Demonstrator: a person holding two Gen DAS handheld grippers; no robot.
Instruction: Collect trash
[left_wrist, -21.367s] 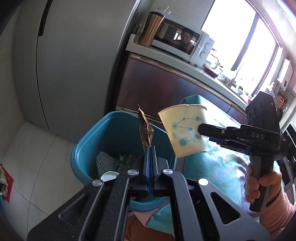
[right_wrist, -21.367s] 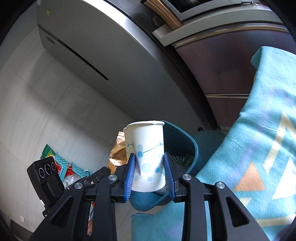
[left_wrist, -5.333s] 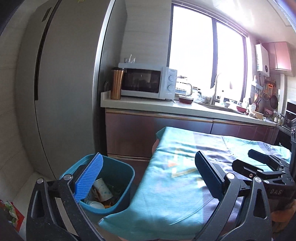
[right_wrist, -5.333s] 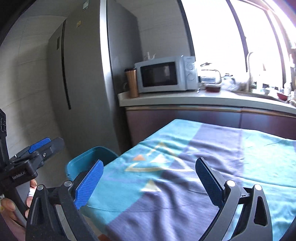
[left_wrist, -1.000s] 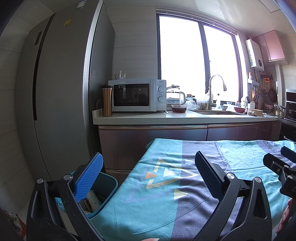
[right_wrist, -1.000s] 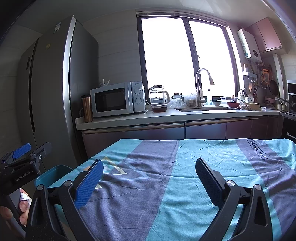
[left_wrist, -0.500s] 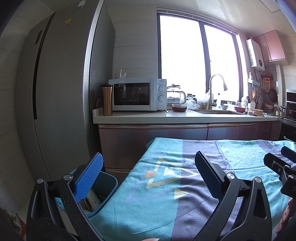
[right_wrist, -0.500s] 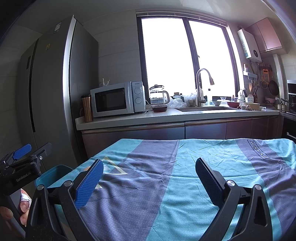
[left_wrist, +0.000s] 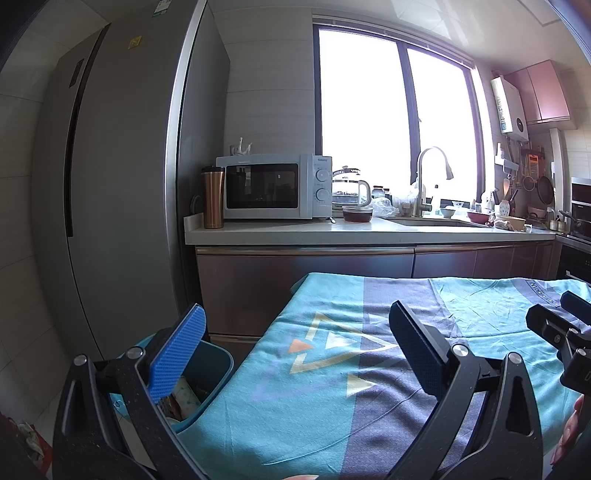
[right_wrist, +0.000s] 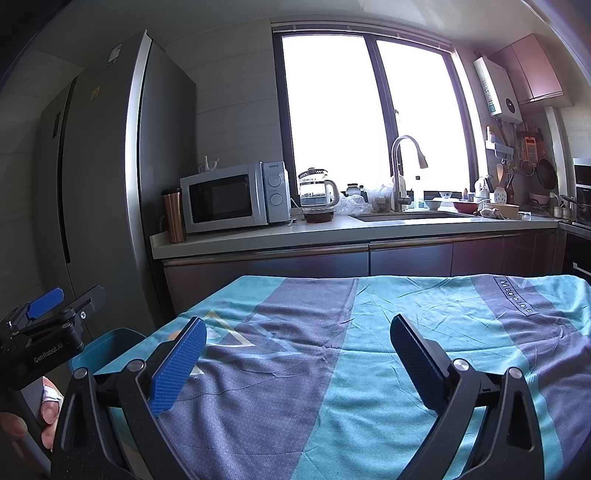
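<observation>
Left gripper (left_wrist: 297, 349), right gripper (right_wrist: 297, 360): fingers spread wide, empty. Trash in teal bin (left_wrist: 214, 363) beside tablecloth (right_wrist: 369, 332); none visible on cloth. Scan cloth edges before finishing.

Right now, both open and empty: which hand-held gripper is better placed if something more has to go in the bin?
Left, probably. The left hand-held gripper sits right beside the bin, which shows behind its left finger. The right hand-held gripper hangs over the tablecloth, further from the bin. No trash shows on the cloth.
</observation>
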